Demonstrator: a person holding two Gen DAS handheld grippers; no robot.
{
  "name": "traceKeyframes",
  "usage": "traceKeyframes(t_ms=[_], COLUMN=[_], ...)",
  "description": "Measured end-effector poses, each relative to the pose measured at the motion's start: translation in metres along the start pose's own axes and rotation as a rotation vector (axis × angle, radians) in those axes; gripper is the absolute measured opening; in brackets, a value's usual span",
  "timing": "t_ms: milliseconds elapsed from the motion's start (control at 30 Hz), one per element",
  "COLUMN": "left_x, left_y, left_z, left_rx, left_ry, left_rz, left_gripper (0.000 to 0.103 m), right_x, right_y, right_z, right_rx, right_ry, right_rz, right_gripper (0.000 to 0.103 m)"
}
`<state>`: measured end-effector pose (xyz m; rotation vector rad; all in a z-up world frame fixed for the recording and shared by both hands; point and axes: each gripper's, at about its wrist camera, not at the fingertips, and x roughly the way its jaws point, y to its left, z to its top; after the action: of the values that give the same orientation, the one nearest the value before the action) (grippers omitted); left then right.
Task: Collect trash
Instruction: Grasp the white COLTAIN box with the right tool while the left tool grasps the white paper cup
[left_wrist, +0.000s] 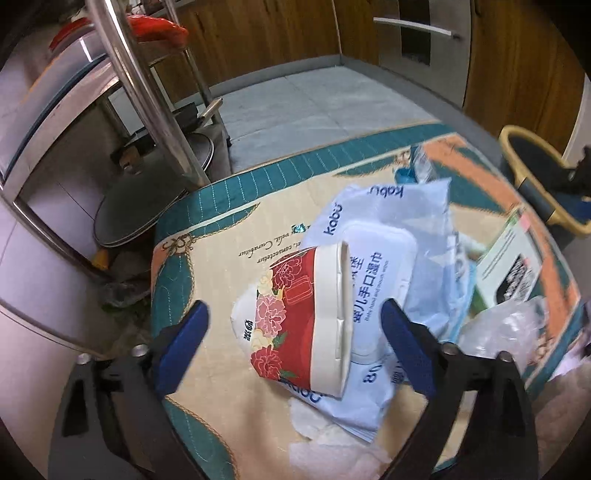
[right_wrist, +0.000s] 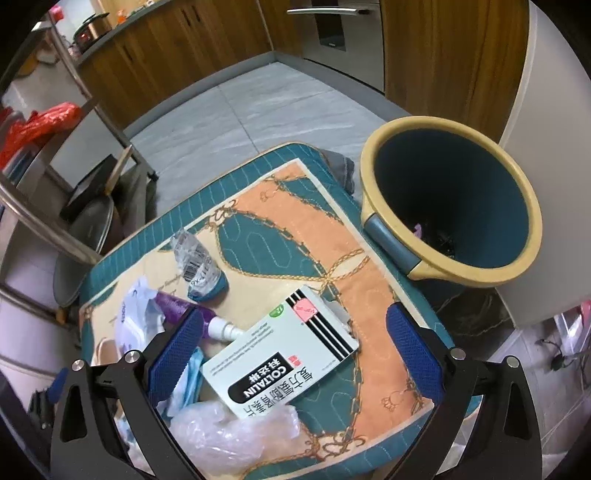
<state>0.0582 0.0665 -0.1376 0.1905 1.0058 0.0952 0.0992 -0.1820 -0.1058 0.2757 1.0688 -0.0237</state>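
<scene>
- The red floral paper cup (left_wrist: 295, 317) lies on its side on the pale-blue wet-wipe pack (left_wrist: 384, 266).
- The white COLTALIN medicine box (right_wrist: 280, 354) lies right of the purple tube (right_wrist: 192, 314), behind the clear plastic bag (right_wrist: 229, 435).
- The yellow-rimmed blue bin (right_wrist: 450, 206) stands right of the quilted mat (right_wrist: 295, 206).

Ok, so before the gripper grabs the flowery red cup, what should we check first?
1. Left gripper open: ok, fingers spread wide.
2. Red cup between its fingers: ok, lying on its side.
3. Cup free of other trash: not ok, its rim rests on the wipes pack.
4. Bin has room: ok, only scraps at the bottom.
5. Right gripper out of the way: ok, open over the Coltalin box.
6. Cup empty: cannot tell.
</scene>
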Motion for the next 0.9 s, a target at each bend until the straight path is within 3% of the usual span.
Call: traceKeyframes(t_ms=[100, 167, 200, 333, 567, 900], left_x=[0.009, 0.013, 0.014, 0.003, -0.029, -0.043], left_y=[0.003, 0.004, 0.004, 0.007, 0.023, 0.009], left_z=[0.000, -0.001, -0.001, 0.004, 0.018, 0.026], left_rx=[-0.016, -0.010, -0.004, 0.003, -0.055, -0.002], left_ry=[0.036, 0.056, 0.062, 0.012, -0.122, -0.183], left_rz=[0.008, 0.002, 0.001, 0.026, 0.056, -0.005], left_gripper=[0.072, 0.049, 0.031, 0.006, 0.003, 0.003], right_x=[0.001, 0.002, 0.004, 0.011, 0.034, 0.066], right_y=[0.002, 0.001, -0.001, -0.010, -0.018, -0.008], right_z=[0.003, 0.003, 0.004, 0.002, -0.014, -0.032], right_rx=[-0.026, -0.031, -0.028, 0.004, 0.114, 0.223], right_ry=[-0.005, -0.006, -0.003, 0.013, 0.093, 0.179], right_rz=[-0.003, -0.011, -0.014, -0.030, -0.020, -0.034], right_gripper=[0.098, 0.098, 0.098, 0.098, 0.098, 0.098])
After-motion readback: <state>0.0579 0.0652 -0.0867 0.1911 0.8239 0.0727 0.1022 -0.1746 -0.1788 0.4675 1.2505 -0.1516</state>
